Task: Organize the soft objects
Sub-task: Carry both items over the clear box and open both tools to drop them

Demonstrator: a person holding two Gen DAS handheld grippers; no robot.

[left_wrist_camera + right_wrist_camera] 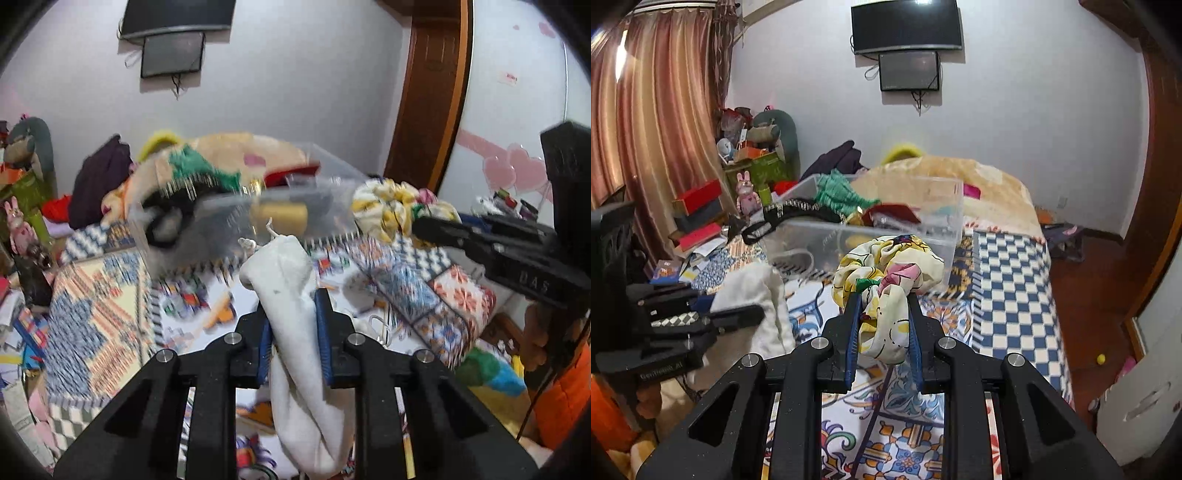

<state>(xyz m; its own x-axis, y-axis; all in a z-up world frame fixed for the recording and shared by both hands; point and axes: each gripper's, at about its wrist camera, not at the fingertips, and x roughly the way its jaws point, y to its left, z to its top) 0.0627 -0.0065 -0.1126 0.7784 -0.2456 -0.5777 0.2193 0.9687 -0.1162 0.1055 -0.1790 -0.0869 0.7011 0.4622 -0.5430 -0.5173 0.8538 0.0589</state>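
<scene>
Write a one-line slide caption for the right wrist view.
Right gripper carries a yellow printed scrunchie toward the clear plastic bin on the patterned bedspread.

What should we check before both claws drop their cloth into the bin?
1. Left claw shut on the white cloth: ok.
2. Right claw shut on the yellow printed cloth: ok.
3. Clear plastic bin open on top: ok.
4. Free room in the bin: cannot tell; a green cloth and other things already fill it.
5. Claws apart from each other: ok.
6. Cloths over the bin: not ok, both short of it.
</scene>
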